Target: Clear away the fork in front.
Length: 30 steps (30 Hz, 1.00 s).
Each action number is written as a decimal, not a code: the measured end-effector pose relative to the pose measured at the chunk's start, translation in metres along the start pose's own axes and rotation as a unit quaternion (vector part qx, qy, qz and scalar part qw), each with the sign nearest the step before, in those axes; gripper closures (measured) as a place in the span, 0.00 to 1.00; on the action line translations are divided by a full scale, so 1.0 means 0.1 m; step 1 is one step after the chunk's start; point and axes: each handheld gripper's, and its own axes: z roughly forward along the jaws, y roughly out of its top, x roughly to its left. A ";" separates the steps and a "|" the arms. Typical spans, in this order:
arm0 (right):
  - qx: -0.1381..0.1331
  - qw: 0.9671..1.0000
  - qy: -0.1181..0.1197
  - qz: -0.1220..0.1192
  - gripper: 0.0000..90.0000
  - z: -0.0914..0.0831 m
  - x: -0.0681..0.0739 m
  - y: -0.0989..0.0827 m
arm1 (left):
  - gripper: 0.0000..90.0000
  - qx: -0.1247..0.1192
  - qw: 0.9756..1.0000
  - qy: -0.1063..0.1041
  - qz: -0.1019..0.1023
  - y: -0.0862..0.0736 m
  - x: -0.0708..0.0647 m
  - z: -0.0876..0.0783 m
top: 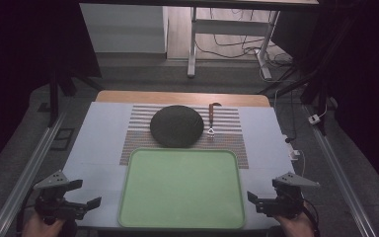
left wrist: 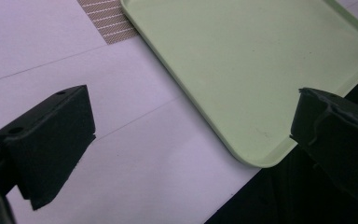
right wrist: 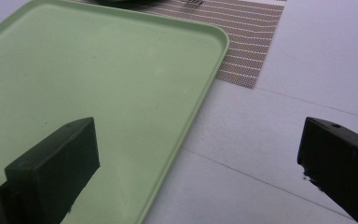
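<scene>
A light green tray [top: 128,197] lies bare at the table's near middle. Behind it a dark round plate [top: 176,125] rests on a striped brown placemat [top: 227,121], and a fork with a brown handle [top: 211,118] lies to the plate's right. My left gripper [top: 86,193] hovers open at the tray's near left corner, nothing between its jaws; the tray's corner [left wrist: 256,161] shows in the left gripper view. My right gripper [top: 256,196] stands open at the tray's near right corner, also holding nothing. The tray's edge [right wrist: 200,100] and the placemat [right wrist: 247,32] appear ahead in the right gripper view.
White sheets [top: 98,143] cover the tabletop around the mat. Metal rails [top: 29,168] run along both sides of the table. Table legs and loose cables [top: 237,47] stand on the floor beyond the far edge.
</scene>
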 end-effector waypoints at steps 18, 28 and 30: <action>0.018 0.999 0.011 -0.026 0.00 0.03 0.05 0.01 | 0.00 0.015 1.000 -0.010 0.007 0.01 0.00 0.03; 0.030 0.999 0.020 -0.040 0.00 0.05 0.07 0.02 | 0.01 0.017 1.000 -0.011 0.008 0.01 0.00 0.03; 0.030 0.999 0.021 -0.041 0.00 0.05 0.07 0.02 | 0.01 0.018 1.000 -0.011 0.008 0.02 0.00 0.03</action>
